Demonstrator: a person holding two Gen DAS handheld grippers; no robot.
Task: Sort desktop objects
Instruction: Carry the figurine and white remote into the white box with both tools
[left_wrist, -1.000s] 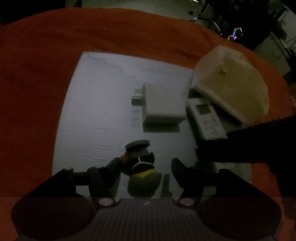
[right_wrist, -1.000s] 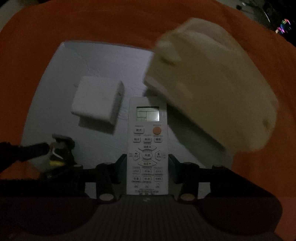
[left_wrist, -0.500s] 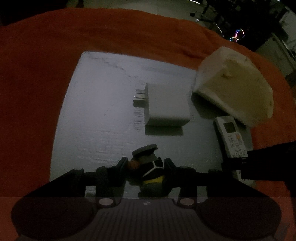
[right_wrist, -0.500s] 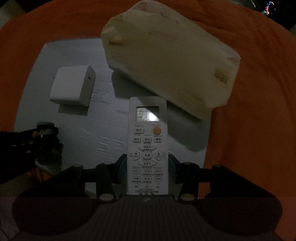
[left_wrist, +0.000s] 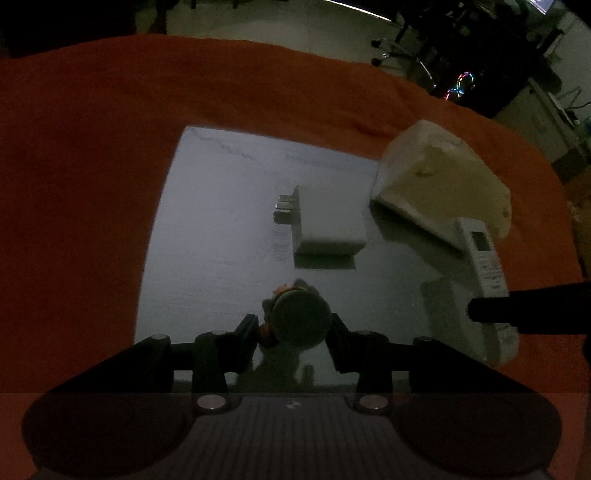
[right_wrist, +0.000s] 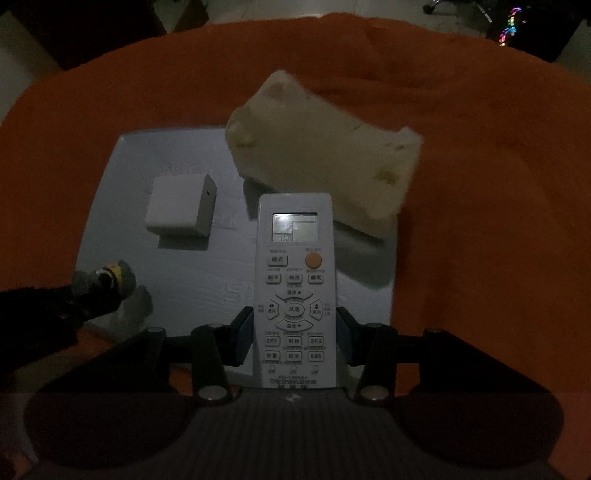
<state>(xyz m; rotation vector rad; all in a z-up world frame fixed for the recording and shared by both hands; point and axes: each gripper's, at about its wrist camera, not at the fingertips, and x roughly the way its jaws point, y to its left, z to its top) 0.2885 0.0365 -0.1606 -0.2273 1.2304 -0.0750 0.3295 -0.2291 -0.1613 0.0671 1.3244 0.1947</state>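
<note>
My left gripper (left_wrist: 291, 330) is shut on a small dark toy figure (left_wrist: 299, 319) with a flat round cap and orange and yellow parts, held above the pale mat (left_wrist: 221, 236). My right gripper (right_wrist: 294, 328) is shut on a white remote control (right_wrist: 294, 288) with an orange button, held lengthwise over the mat (right_wrist: 177, 280). The remote (left_wrist: 485, 254) and the toy figure (right_wrist: 110, 278) each show in the other wrist view. A white power adapter (left_wrist: 330, 218) (right_wrist: 179, 205) with metal prongs lies in the middle of the mat.
A cream-coloured soft pouch (left_wrist: 443, 184) (right_wrist: 325, 162) rests at the mat's far right corner, partly on the orange tablecloth (left_wrist: 92, 166). Beyond the table's far edge lie a dim floor, chair legs and glowing coloured lights (left_wrist: 463, 83).
My left gripper closed on the toy figure and lifted it, tipping its cap toward the camera. My right gripper carried the remote up and back to the right, away from the pouch.
</note>
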